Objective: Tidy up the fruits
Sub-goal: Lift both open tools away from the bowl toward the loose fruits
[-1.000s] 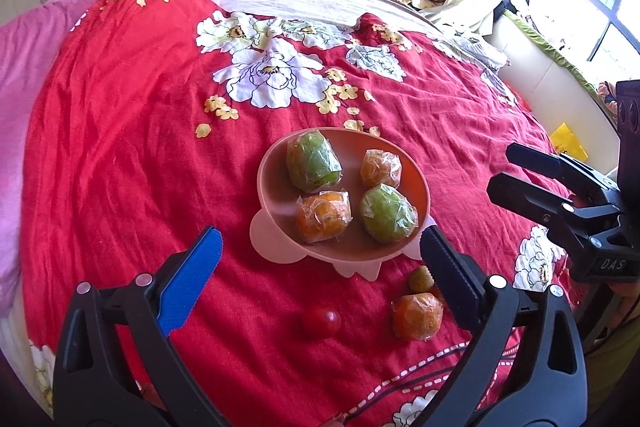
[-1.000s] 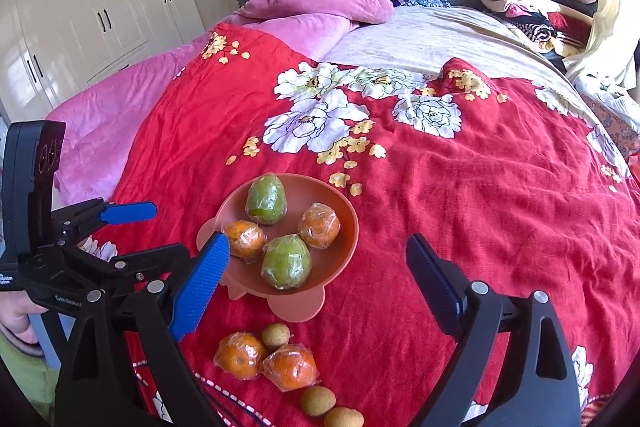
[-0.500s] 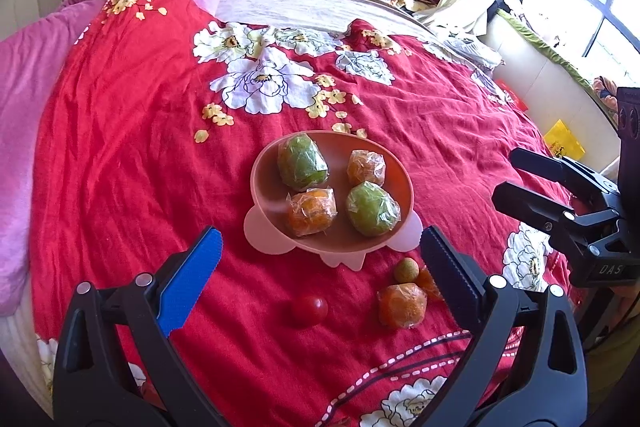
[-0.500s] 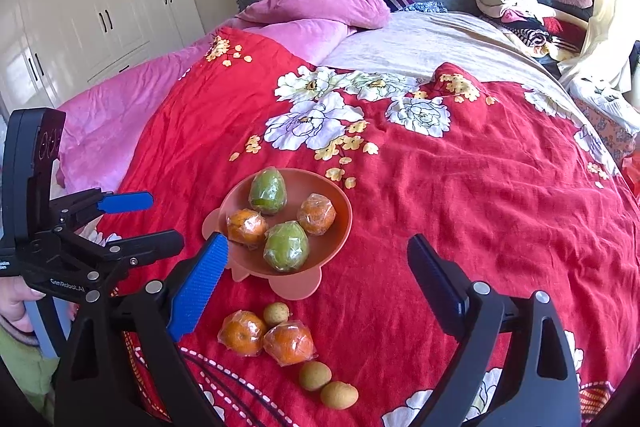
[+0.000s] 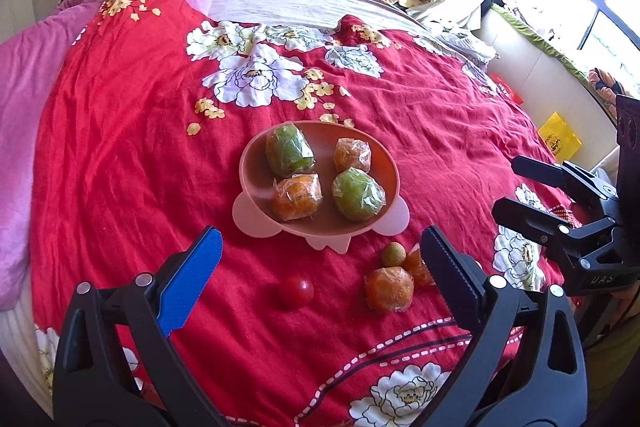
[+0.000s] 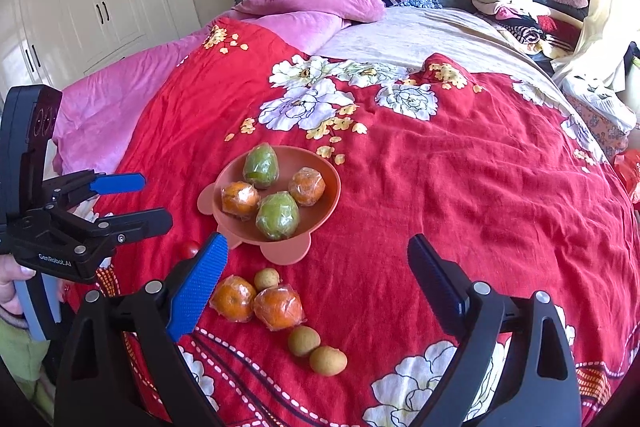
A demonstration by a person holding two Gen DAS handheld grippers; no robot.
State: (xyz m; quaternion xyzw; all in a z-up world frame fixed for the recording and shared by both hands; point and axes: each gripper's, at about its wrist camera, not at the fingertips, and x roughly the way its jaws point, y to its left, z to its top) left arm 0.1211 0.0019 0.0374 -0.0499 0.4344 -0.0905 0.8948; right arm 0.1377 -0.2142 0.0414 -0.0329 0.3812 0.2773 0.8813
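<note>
Both sets of jaws are spread wide with nothing between them. The left gripper and the right gripper hang above the red flowered bedspread, near its front edge.

The fruit sits in two groups. A pink bowl on the bedspread holds four wrapped pieces: two green fruits and two oranges, all in clear plastic.

The rest lies loose on the cover just in front of the bowl. Two more wrapped oranges lie side by side, touching, with a small tan fruit tucked against them. Two more tan ones lie a bit closer to the camera. A cherry tomato sits by itself off to the left.
</note>
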